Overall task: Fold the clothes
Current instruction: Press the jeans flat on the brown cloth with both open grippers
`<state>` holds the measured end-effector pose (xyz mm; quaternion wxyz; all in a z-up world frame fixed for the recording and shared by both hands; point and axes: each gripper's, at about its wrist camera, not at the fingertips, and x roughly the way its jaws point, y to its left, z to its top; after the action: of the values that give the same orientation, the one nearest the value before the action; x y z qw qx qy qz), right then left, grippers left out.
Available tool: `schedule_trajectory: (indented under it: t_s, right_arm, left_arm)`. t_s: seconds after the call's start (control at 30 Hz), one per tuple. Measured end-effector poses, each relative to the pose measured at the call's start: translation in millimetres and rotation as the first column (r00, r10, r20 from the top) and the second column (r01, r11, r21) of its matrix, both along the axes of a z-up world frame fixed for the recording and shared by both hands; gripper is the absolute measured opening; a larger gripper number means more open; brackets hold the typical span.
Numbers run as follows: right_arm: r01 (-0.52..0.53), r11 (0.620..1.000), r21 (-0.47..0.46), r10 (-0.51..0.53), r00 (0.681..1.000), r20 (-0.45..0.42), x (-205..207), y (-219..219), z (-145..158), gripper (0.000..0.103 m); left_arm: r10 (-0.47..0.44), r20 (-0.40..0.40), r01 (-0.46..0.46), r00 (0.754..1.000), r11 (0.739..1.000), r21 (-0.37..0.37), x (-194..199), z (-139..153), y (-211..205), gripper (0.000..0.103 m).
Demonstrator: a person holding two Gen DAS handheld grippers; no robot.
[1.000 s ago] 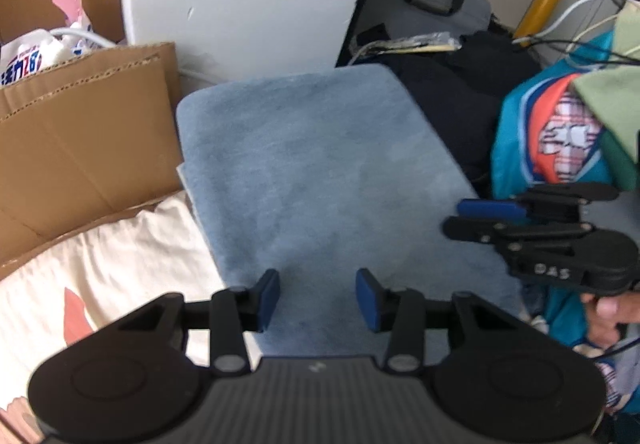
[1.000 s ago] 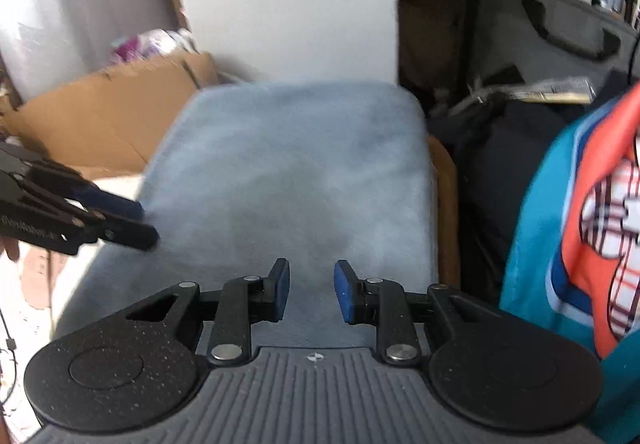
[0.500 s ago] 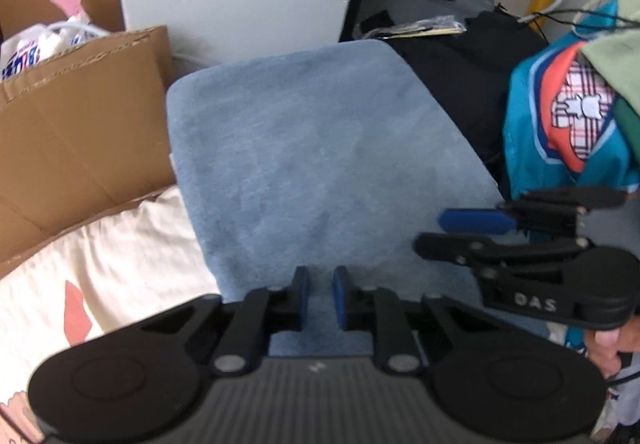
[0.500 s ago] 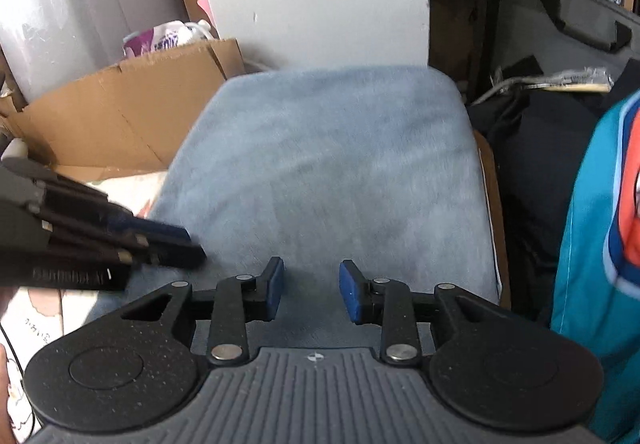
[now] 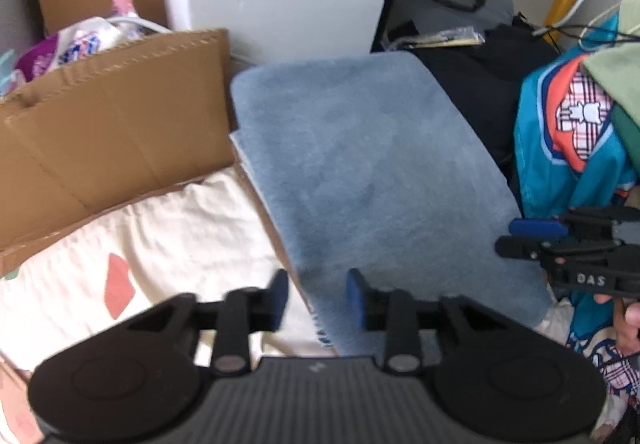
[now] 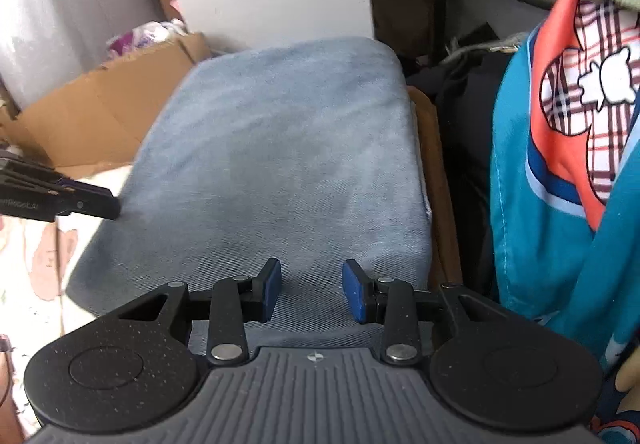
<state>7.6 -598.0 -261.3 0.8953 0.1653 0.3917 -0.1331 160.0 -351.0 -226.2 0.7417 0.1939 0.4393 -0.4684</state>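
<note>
Folded garment: a grey-blue denim-like garment [image 5: 372, 180] is laid flat as a folded rectangle; the surface under it is mostly hidden, though a brown edge is seen along its right side in the right wrist view [image 6: 434, 180].
Left hand-held gripper: the left hand-held gripper [image 5: 316, 298] is held over the near left corner of the garment; its jaws are opening, the garment's edge is seen between the blue pads [image 5: 280, 294], and no pad is seen pressing on cloth.
Right hand-held gripper: the right hand-held gripper [image 6: 310, 290] is held released above the near edge of the garment, nothing being pinched between its pads [image 6: 354, 294]; in the left wrist view it is seen at the garment's right edge [image 5: 532, 236].
Cardboard box: a brown cardboard box [image 5: 116, 124] is placed just left of the garment.
Cream cloth: a cream printed cloth [image 5: 160, 244] is spread beside the garment's left side.
Teal garment: a teal garment with an orange and plaid patch [image 6: 560, 172] is hung to the right.
Black bag: a dark bag [image 5: 480, 84] is seen behind the garment, to the right.
</note>
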Motion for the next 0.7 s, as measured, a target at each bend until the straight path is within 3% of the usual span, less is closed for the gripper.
schedule_trajectory:
  t_s: [0.17, 0.4, 0.47, 0.7]
  right_arm:
    - [0.034, 0.999, 0.012, -0.035, 0.998, 0.061, -8, 5, 4, 0.046]
    - [0.109, 0.993, 0.041, -0.112, 0.990, 0.086, -13, 20, -19, 0.048]
    - [0.126, 0.991, 0.050, -0.130, 0.987, 0.093, -18, 24, -21, 0.049]
    - [0.118, 0.992, 0.035, -0.120, 0.991, 0.065, -31, 31, -23, 0.049]
  left_arm:
    - [0.023, -0.038, -0.023, 0.999, 1.000, -0.013, 0, -8, 9, 0.043]
    - [0.077, -0.191, -0.089, 0.979, 0.995, -0.056, -8, -31, 24, 0.043]
    - [0.079, -0.240, -0.097, 0.968, 0.993, -0.067, -11, -36, 28, 0.039]
    - [0.070, -0.256, -0.088, 0.964, 0.994, -0.060, -24, -42, 40, 0.029]
